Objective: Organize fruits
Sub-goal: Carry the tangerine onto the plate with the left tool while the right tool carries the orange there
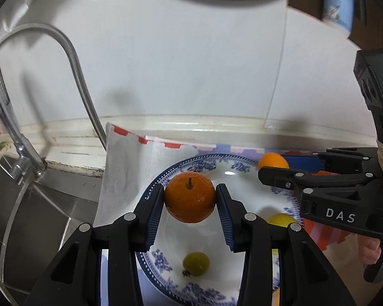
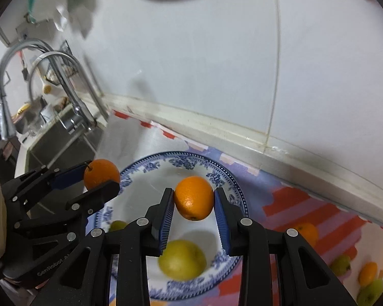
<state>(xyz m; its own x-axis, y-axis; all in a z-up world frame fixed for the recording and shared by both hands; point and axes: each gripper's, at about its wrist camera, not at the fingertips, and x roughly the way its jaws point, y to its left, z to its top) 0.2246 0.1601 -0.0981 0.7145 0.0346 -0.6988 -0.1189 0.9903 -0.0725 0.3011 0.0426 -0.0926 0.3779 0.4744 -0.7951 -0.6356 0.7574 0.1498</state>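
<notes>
My left gripper [image 1: 190, 199] clamps a stemmed orange [image 1: 190, 197] above the plate's [image 1: 245, 176] near rim; my right gripper [image 2: 194, 201] pinches another orange [image 2: 194, 197] over the plate's middle. Below lie a yellow fruit [image 2: 182, 260] and a small green one [image 1: 196, 264]. More fruit [image 2: 307, 233] sits on the striped mat [image 2: 293, 201]; the faucet [image 1: 63, 51] and sink [image 1: 38, 204] are left.

"DAS" stands in white letters on the right gripper [image 1: 268, 176] body, right side of the left wrist view; "GenRobot" is embossed on the left gripper [image 2: 99, 178] body, lower left of the right wrist view.
</notes>
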